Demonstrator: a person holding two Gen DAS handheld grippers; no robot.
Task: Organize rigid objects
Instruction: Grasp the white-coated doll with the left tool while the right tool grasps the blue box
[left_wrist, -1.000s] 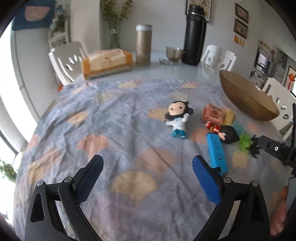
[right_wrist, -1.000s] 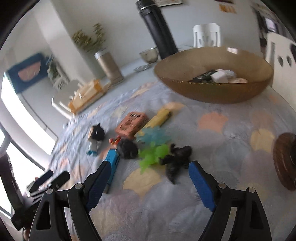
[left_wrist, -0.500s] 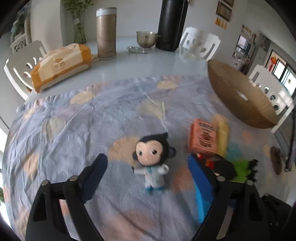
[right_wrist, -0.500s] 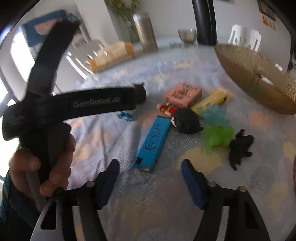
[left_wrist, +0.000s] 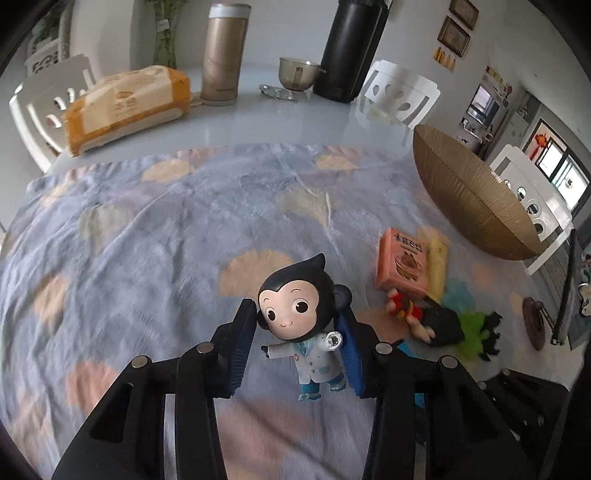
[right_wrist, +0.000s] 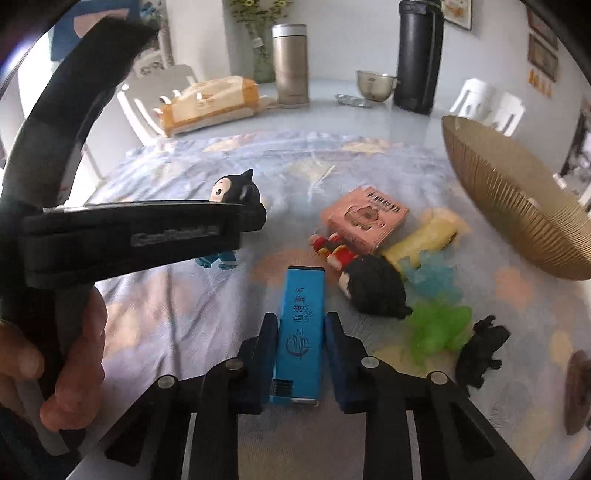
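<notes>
Across the flowered cloth (left_wrist: 155, 236), the big change over the past second was that both hands swung in from a wider stance and closed on separate things. A second before, both claws gaped over the cloth with nothing between their fingers. The wide woven bowl (left_wrist: 476, 206) sat at the far right edge of the cloth, and it looked like the place the loose things were meant to go, so I judge two pickups had begun at once.

The left gripper (left_wrist: 295, 332) had just been closing, and its fingers now stood on either side of the doll (left_wrist: 299, 314), pressed to its big black-haired head. The doll stood upright in a white coat and teal shoes, arms out, near the middle of the cloth.

The right gripper (right_wrist: 301, 343) had likewise just clamped shut on the blue box (right_wrist: 301, 328), gripping its long sides at the near end. The box was a flat, narrow carton with printed lettering, lying on the cloth beside a dark-haired figure (right_wrist: 373, 288).

A pink box (right_wrist: 365, 218), a yellow bar (right_wrist: 421, 240), a green toy (right_wrist: 439, 325) and a small black animal (right_wrist: 480, 350) lay clustered between the blue box and the bowl, not yet touched.
</notes>
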